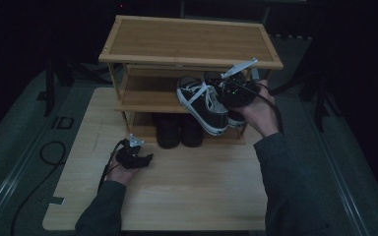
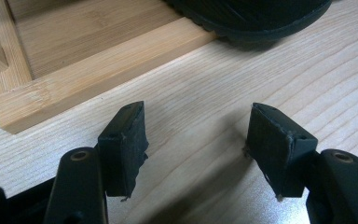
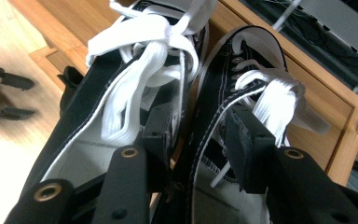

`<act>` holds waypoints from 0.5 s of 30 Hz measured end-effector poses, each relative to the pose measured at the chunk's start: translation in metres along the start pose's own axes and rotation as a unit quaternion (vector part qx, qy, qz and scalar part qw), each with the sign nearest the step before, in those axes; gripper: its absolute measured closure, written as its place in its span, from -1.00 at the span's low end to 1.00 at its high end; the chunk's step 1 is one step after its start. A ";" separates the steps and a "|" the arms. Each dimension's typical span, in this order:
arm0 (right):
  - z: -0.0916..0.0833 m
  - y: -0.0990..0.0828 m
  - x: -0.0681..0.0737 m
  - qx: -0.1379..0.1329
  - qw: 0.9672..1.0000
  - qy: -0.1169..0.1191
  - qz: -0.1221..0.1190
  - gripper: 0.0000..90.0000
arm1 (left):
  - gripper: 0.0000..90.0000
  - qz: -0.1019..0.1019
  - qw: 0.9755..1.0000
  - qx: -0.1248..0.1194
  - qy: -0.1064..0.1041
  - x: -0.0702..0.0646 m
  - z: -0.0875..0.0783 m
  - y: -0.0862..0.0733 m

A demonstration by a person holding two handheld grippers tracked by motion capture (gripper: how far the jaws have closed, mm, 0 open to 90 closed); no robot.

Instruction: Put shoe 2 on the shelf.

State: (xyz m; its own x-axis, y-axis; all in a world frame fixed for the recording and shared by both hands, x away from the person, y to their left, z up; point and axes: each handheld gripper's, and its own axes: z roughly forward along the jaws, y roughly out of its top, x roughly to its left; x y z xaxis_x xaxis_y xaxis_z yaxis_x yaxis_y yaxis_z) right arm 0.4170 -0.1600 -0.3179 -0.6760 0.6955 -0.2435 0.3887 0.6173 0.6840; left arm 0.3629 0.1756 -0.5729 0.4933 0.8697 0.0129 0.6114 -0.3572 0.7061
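Note:
Two black canvas sneakers with white laces lie side by side on the middle shelf of a bamboo shoe rack [image 1: 187, 39]. The left sneaker [image 1: 204, 105] [image 3: 98, 107] juts over the shelf's front edge. Only the toe of the right sneaker [image 1: 236, 119] [image 3: 261, 84] shows past the hand. My right gripper [image 1: 225, 92] [image 3: 200, 135] has one jaw inside each shoe opening, with the two inner collars between the jaws, loose and not pinched. My left gripper [image 1: 140, 160] [image 2: 198, 130] rests low on the table in front of the rack, open and holding nothing.
A pair of black shoes [image 1: 179, 130] stands on the bottom shelf, and one sole [image 2: 251, 18] pokes past the rack's base rail [image 2: 98, 60]. The light wooden table [image 1: 192, 196] carries the rack. Cables trail off its left side. The surroundings are dark.

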 end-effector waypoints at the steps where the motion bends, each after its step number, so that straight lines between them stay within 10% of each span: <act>1: -0.001 0.000 0.000 -0.001 1.000 0.001 -0.001 0.37 | -0.16 0.000 1.000 0.000 0.000 0.000 0.000 0.000; 15: -0.022 0.001 0.001 -0.040 0.999 0.032 -0.017 0.61 | -0.16 0.000 1.000 0.001 0.000 0.000 0.000 0.000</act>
State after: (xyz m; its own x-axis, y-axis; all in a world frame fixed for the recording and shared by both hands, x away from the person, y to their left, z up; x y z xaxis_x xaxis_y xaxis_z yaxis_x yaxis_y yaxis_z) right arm 0.4030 -0.1669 -0.3026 -0.7282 0.6477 -0.2242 0.3156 0.6072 0.7292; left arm 0.3629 0.1754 -0.5728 0.4929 0.8700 0.0135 0.6122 -0.3579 0.7051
